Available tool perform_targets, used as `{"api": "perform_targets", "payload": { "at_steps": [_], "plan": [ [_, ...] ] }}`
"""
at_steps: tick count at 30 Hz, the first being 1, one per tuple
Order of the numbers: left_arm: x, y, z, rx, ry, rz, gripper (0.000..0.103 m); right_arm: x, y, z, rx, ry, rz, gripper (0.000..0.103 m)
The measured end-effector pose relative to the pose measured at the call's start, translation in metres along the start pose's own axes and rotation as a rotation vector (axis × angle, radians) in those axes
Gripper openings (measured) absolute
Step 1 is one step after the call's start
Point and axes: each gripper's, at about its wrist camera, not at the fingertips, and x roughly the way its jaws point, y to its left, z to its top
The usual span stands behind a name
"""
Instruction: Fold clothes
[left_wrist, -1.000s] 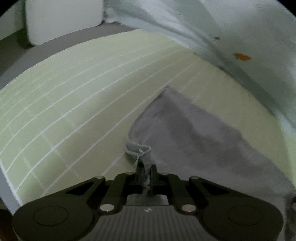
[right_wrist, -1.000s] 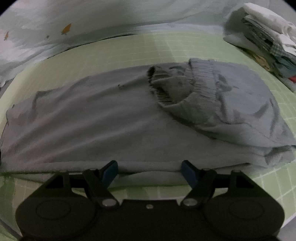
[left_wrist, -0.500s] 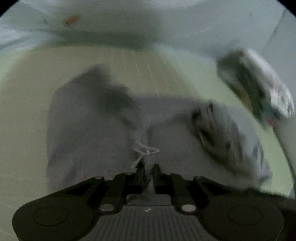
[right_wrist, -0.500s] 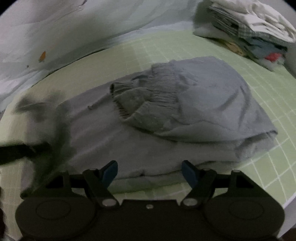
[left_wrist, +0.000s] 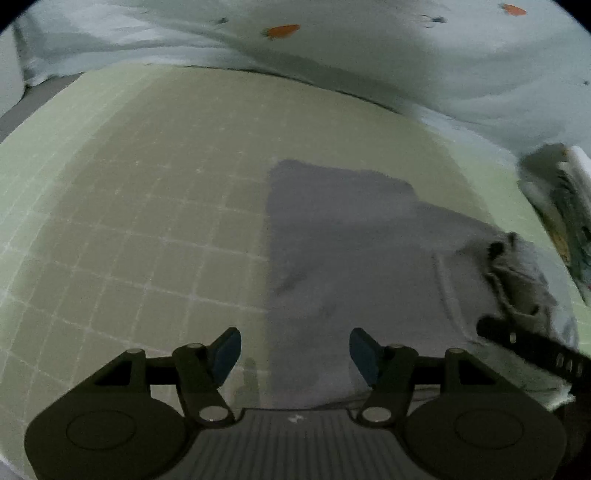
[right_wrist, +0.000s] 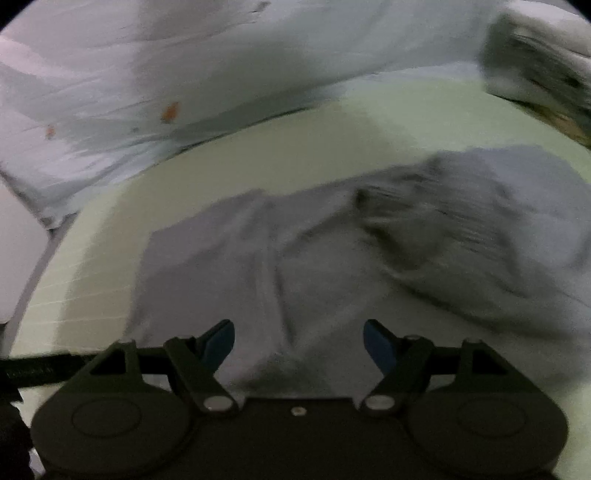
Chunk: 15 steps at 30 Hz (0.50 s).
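A grey garment (left_wrist: 354, 258) lies folded on the green grid mat (left_wrist: 147, 206), its ribbed waistband (left_wrist: 517, 273) bunched at the right. My left gripper (left_wrist: 294, 352) is open and empty, just above the garment's left folded edge. In the right wrist view the same garment (right_wrist: 266, 266) lies flat ahead, with its waistband (right_wrist: 424, 225) blurred at the right. My right gripper (right_wrist: 298, 343) is open and empty over the garment's near edge. Part of the right gripper shows as a dark bar (left_wrist: 532, 350) in the left wrist view.
A pale blue sheet with orange marks (left_wrist: 332, 40) lies bunched along the mat's far edge. A stack of folded clothes (left_wrist: 565, 206) sits at the far right; it also shows in the right wrist view (right_wrist: 543, 70). A white cushion (right_wrist: 18, 258) is at the left.
My left gripper carried a garment end over to the right, then opened and let it go. The garment now lies shorter, folded over. My right gripper stayed open and swung left.
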Motion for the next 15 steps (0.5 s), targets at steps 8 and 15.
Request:
{"api": "perform_targets", "payload": {
  "at_steps": [8, 15],
  "plan": [
    [0.017, 0.004, 0.001, 0.018, 0.047, 0.041, 0.067, 0.043, 0.034, 0.007, -0.152, 0.043, 0.018, 0.064],
    [0.028, 0.002, 0.011, 0.030, 0.047, 0.059, 0.069, 0.070, 0.042, 0.022, -0.225, 0.067, 0.042, 0.053]
  ]
}}
